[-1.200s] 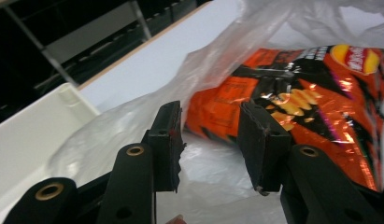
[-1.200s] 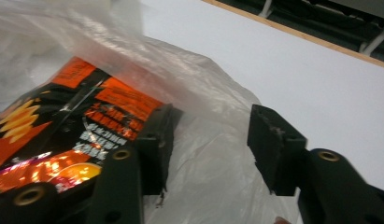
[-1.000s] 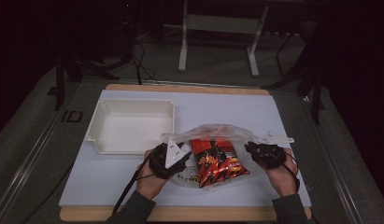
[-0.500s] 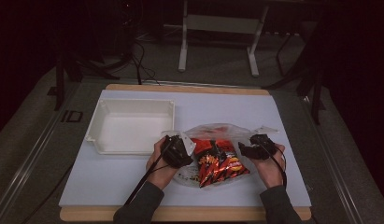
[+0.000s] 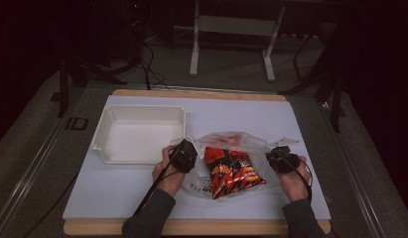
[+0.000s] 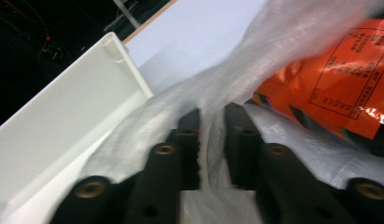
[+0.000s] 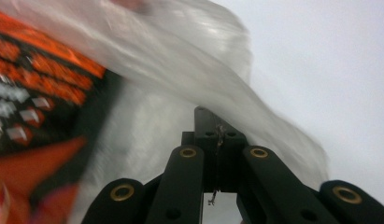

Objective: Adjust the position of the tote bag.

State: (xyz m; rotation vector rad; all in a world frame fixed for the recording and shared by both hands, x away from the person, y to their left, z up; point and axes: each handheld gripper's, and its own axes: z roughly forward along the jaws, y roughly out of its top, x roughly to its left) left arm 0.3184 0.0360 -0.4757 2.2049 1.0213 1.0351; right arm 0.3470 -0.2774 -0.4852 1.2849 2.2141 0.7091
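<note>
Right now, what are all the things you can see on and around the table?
Clear plastic bag: one, see-through, on the white board in front of the person, pinched at both sides.
Snack packets: at least two, red and orange, inside the bag.
Tray: one, white, empty, left of the bag.
White board: one, covering the table top.
Metal stand legs: pale grey, on the floor beyond the table.
Cables: black, on the floor at the far left.
Left hand-held gripper: one, black, jaws nearly closed with the bag's left edge between them.
Right hand-held gripper: one, black, shut on the bag's right edge.
Person's hands: two, coming from the near edge.
</note>
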